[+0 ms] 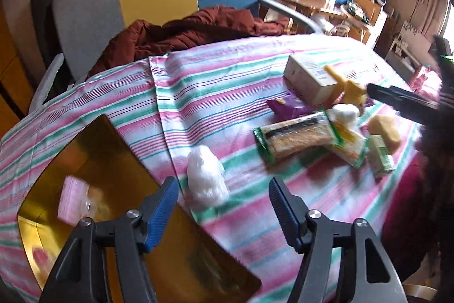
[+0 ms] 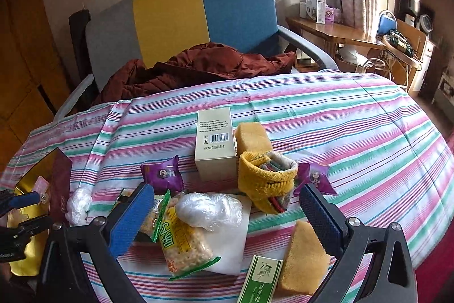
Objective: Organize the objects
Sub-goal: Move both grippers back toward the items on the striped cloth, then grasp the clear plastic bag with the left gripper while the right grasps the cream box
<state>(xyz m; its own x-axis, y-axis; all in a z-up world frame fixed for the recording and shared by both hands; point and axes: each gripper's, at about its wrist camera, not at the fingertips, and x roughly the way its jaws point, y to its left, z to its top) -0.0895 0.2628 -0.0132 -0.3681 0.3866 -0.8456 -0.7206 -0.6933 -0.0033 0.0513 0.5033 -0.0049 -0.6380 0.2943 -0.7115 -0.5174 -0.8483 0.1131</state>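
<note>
Hovering spread and empty, both the left tongs (image 1: 224, 206) and right tongs (image 2: 227, 215) show sorting barely begun: one pink packet (image 1: 72, 199) lies in the gold tray (image 1: 113, 158), while snacks (image 2: 184, 243) clutter the tabletop (image 2: 354, 132).

Open left tongs (image 1: 224, 210) above gold tray (image 1: 93, 149)

barcode on cream box (image 2: 216, 144), Chinese characters on green box (image 2: 261, 279)
</note>
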